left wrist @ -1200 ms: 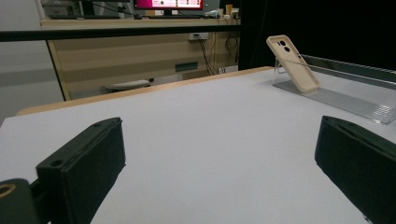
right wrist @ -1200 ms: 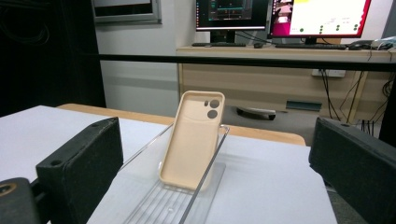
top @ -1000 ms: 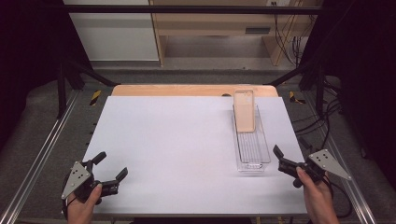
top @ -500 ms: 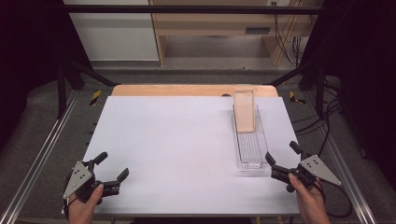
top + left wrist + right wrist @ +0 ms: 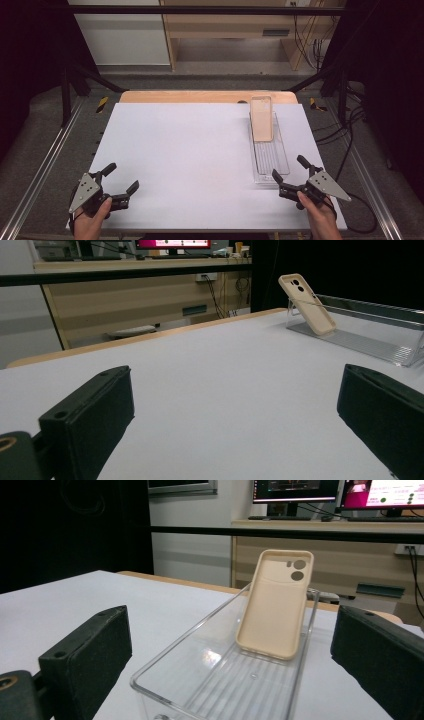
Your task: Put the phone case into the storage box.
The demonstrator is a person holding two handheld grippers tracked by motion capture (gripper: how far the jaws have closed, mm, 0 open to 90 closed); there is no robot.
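Observation:
A beige phone case [image 5: 262, 119] stands tilted against the far end of a long clear plastic tray [image 5: 270, 161] on the right side of the white table. My right gripper [image 5: 288, 167] is open at the tray's near end, jaws spread to either side of it. In the right gripper view the case [image 5: 275, 605] stands straight ahead inside the tray [image 5: 220, 680], between my right gripper's [image 5: 230, 665] black jaws. My left gripper [image 5: 122, 176] is open and empty at the table's near left corner. From the left gripper [image 5: 235, 425] the case [image 5: 306, 302] and tray [image 5: 360, 340] lie far off to the right.
A wooden board edge [image 5: 200, 96] runs along the table's far side. Metal rails [image 5: 45, 160] flank the table, and cables [image 5: 350, 130] trail on the floor at the right. A shelf and monitors [image 5: 380, 492] stand behind the table.
My right gripper has moved left and nearer the table's front edge, settling at the tray's near end with its jaws still wide. The left gripper has barely shifted.

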